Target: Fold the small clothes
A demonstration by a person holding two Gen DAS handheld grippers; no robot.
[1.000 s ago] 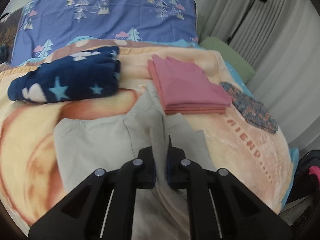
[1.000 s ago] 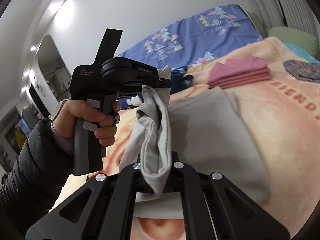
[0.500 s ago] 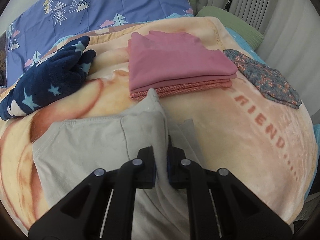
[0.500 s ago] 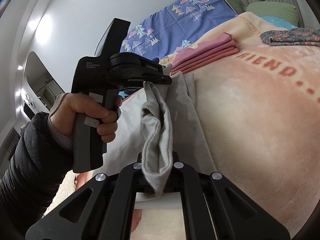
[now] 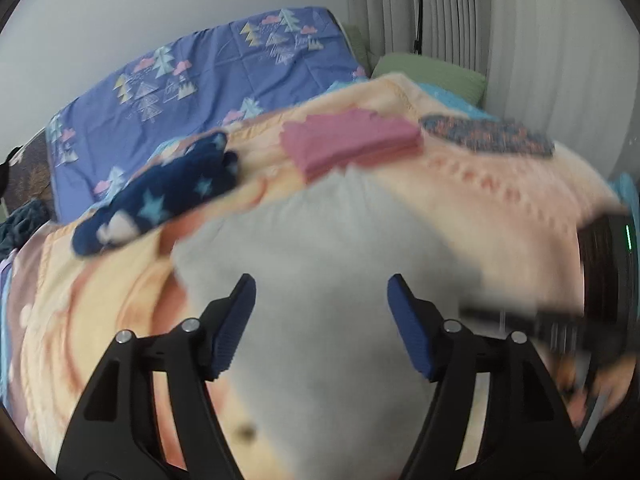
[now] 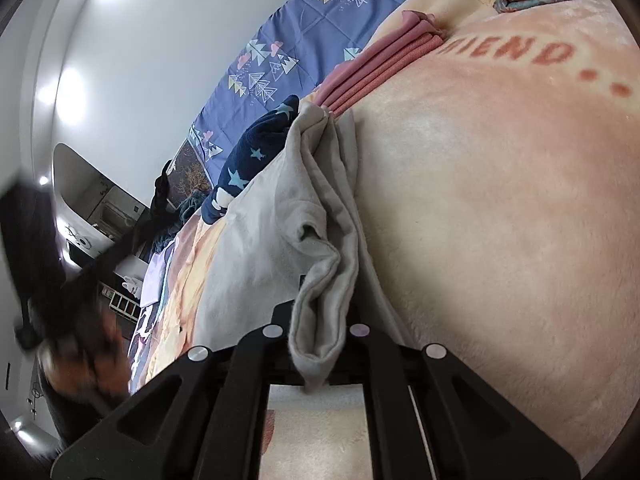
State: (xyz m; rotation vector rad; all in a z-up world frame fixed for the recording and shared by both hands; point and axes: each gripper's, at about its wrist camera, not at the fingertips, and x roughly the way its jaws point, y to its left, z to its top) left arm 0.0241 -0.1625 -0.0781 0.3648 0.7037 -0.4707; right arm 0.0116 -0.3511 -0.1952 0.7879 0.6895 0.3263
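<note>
The grey garment (image 5: 332, 248) lies spread on the peach blanket (image 5: 500, 184) that covers the bed, toward the near edge. In the right wrist view, one bunched edge of the garment (image 6: 320, 300) rises off the blanket in a thick fold.

Right gripper (image 6: 316, 356): jaws pressed together on that fold, cloth pinched between them and hanging just below the pinch. The rest of the garment trails away flat toward the far side of the bed.

Left gripper (image 5: 320, 320): jaws spread wide and opening. Blue pads (image 5: 236, 320) stand apart over the grey cloth; nothing is clamped between them. The view is blurred, so whether the pads touch the fabric cannot be told.

Far side of the garment, toward the head of the bed:
- folded pink stack (image 5: 352, 144), just beyond the garment's far edge; in the right wrist view the stack (image 6: 380, 68) nearly meets the lifted fold's tip
- dark blue star-print fleece (image 5: 160, 196), far left
- patterned folded piece (image 5: 488, 136), far right, near the blanket's edge

Open room: a broad bare stretch of blanket (image 6: 500, 200) lies on the right of the garment, running out to the printed letters. The purple tree-print sheet (image 5: 200, 92) and a green pillow (image 5: 432, 76) sit behind, by the wall and curtain.

A blurred hand (image 6: 80, 356) shows low at the left of the right wrist view.
</note>
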